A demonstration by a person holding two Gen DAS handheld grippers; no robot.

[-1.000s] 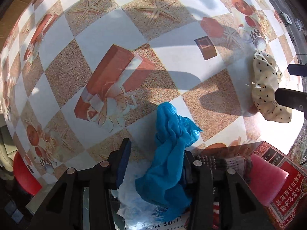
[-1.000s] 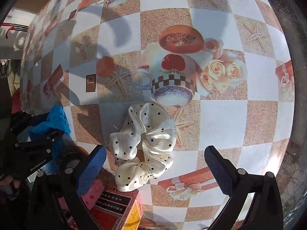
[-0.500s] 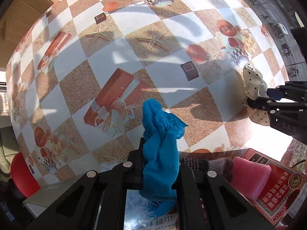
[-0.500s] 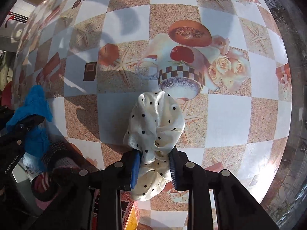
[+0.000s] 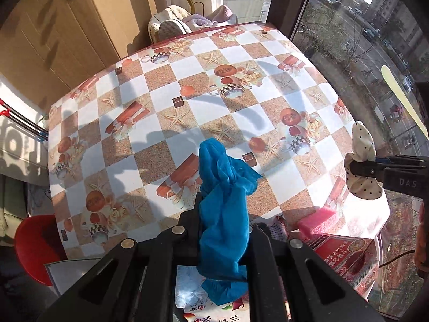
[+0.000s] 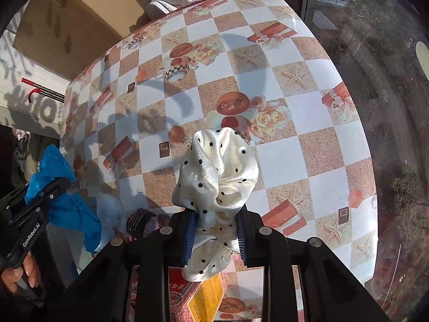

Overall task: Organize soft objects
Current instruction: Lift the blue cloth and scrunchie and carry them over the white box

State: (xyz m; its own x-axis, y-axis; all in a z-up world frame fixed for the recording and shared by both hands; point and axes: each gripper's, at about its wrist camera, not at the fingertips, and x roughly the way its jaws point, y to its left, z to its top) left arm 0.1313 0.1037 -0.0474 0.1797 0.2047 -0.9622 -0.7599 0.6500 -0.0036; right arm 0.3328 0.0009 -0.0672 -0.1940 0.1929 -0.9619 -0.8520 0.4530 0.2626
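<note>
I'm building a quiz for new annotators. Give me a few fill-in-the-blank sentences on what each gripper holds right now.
1. The left gripper is shut on a crumpled cloth whose colour is ____.
2. The right gripper is shut on a cream scrunchie patterned with black ____.
3. Both items are held ____ the checkered tablecloth, not resting on it.
4. Near the red box lies a foam block coloured ____.

Missing words: blue; dots; above; pink
</note>
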